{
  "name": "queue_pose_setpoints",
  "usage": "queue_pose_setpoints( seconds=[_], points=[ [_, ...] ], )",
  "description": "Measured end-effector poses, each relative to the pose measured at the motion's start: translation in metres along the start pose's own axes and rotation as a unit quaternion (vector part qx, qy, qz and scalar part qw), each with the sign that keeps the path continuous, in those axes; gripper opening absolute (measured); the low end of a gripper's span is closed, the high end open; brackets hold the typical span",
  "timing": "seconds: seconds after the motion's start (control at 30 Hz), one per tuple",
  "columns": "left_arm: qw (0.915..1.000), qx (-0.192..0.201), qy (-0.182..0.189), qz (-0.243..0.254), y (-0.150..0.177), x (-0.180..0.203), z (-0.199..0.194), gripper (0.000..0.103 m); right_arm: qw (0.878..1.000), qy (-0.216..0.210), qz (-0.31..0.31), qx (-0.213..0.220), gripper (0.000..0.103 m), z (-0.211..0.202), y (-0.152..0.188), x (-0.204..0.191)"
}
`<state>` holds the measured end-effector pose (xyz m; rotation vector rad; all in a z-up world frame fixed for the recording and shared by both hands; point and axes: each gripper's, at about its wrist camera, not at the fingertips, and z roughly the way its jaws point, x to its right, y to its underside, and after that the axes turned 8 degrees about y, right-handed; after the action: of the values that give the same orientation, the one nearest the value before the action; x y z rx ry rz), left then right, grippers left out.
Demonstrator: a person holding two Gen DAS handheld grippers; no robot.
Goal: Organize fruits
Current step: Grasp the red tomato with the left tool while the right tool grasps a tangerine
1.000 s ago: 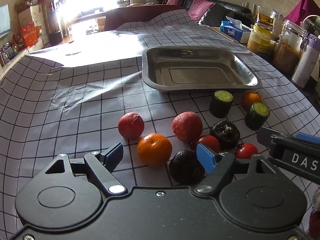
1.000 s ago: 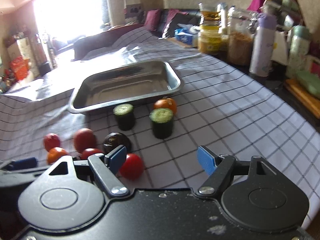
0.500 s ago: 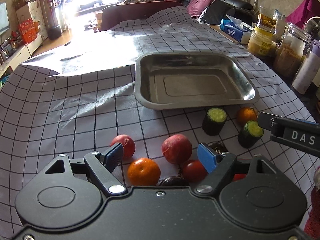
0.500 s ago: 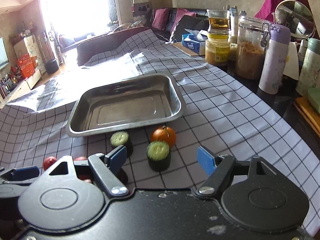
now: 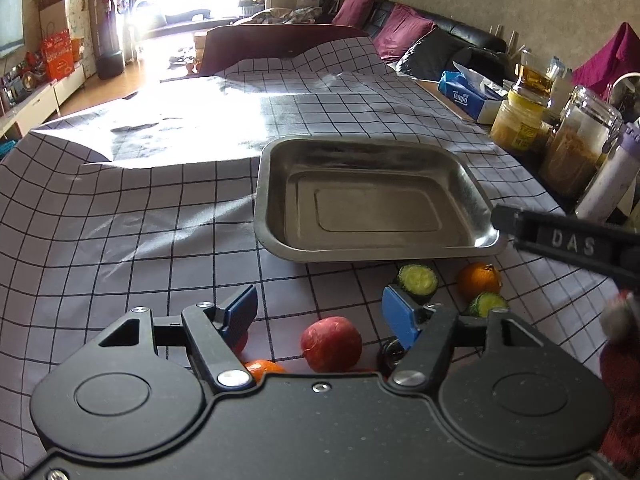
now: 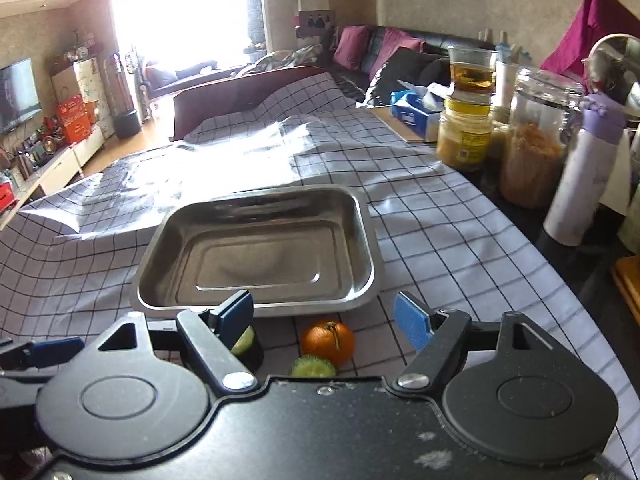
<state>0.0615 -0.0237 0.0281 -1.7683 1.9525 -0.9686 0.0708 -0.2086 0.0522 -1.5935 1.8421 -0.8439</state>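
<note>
Left hand-held gripper (image 5: 320,312) hangs above the fruit, jaws closing on nothing. Right hand-held gripper (image 6: 324,318) hovers, jaws apart, over the orange (image 6: 328,342) just beside the tray's (image 6: 256,306) near rim. Bare checked surface (image 5: 120,220) lies left.

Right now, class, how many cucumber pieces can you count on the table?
2. One cucumber piece stands just before the tray; the other sits nearer, beside the orange. The grippers may hide more.

tissue box (image 5: 466,98): "Tempo" | right gripper (image 5: 568,240): "DAS"
</note>
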Motion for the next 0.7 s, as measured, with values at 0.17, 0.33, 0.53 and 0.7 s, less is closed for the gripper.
queue_pose_setpoints(
  seconds=[0.17,0.33,0.53,0.7],
  points=[
    [0.9998,-0.014,-0.004,-0.010,-0.001,-0.006,0.008,0.069,1.000,0.000,-0.008,0.002,0.079,0.017,-0.006,0.001],
    [0.9989,-0.034,-0.008,-0.030,-0.004,-0.023,0.012,0.066,1.000,-0.009,0.012,-0.026,0.078,0.033,-0.006,0.006],
    [0.9982,-0.044,-0.011,-0.039,-0.003,-0.033,0.016,0.066,0.999,-0.024,0.026,-0.039,0.077,0.036,-0.004,0.020],
    [0.9989,-0.043,-0.005,-0.018,-0.001,-0.026,0.017,0.066,0.996,-0.040,0.049,-0.067,0.072,0.046,-0.004,0.034]
  ],
)
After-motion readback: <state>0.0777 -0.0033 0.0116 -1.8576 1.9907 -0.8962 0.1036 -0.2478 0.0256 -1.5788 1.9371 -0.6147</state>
